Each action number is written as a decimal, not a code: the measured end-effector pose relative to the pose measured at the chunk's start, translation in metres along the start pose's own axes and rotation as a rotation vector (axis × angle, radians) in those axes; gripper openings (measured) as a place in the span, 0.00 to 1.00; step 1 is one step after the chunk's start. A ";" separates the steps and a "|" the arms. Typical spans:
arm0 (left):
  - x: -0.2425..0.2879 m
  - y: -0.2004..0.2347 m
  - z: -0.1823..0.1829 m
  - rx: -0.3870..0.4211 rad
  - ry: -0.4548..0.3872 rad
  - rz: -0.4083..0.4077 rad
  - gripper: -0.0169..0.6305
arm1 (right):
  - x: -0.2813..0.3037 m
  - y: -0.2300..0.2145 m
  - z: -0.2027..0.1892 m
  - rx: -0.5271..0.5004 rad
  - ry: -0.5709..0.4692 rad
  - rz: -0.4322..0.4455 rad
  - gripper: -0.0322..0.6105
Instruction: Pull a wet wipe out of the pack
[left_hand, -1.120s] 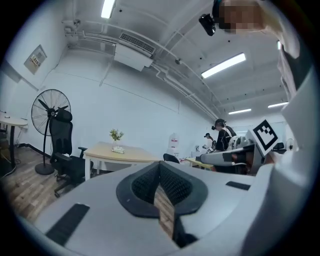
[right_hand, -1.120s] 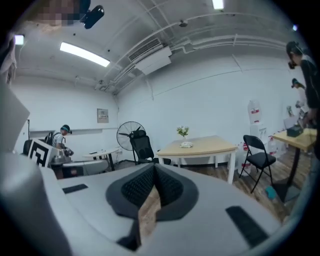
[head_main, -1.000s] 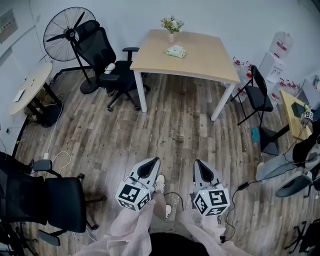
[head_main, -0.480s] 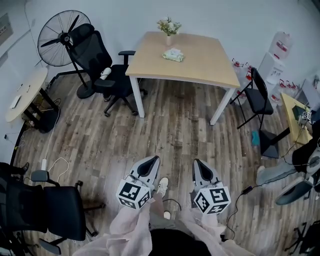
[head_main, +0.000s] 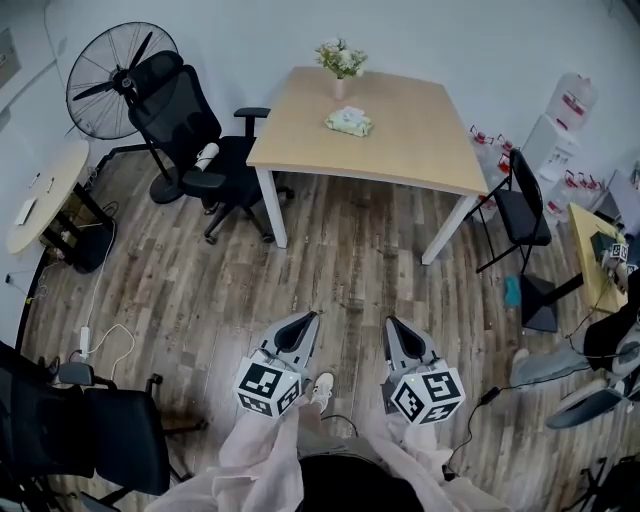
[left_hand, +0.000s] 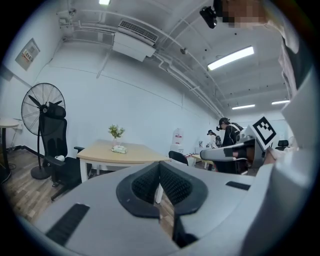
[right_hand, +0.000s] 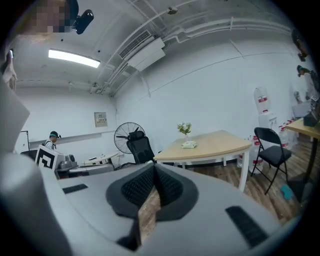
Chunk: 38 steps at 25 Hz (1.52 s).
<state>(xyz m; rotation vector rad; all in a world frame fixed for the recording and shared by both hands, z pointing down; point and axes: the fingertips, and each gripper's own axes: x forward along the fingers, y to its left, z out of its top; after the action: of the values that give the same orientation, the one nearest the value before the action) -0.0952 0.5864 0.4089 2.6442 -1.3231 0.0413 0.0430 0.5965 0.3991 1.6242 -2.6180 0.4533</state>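
Your left claw (head_main: 304, 322) and right claw (head_main: 394, 326) are both closed and empty. The pack (head_main: 349, 122) lies well ahead of them on the surface (head_main: 425, 150), too far off to tell which way it faces. Get close, pin it with one, pinch with the other.

Table (head_main: 410, 140): light wood top, white legs. On it, wet wipe pack (head_main: 349, 122): pale green and white. Left of table, office chair (head_main: 178, 100): black. Floor (head_main: 350, 250): grey-brown plank pattern. Left gripper (head_main: 308, 319) and right gripper (head_main: 392, 324): grey, with black-and-white chequered marker cubes.
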 end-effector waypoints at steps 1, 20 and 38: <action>0.007 0.006 0.003 -0.002 0.000 0.003 0.04 | 0.008 -0.004 0.004 -0.001 0.000 -0.001 0.06; 0.114 0.113 0.029 -0.013 0.015 -0.015 0.04 | 0.147 -0.048 0.040 -0.024 -0.006 -0.012 0.06; 0.144 0.146 0.017 -0.030 0.056 0.015 0.04 | 0.180 -0.073 0.039 -0.019 0.024 -0.046 0.06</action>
<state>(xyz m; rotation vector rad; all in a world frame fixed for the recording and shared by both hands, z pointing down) -0.1251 0.3838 0.4298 2.5892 -1.3156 0.0957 0.0303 0.3994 0.4098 1.6581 -2.5541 0.4423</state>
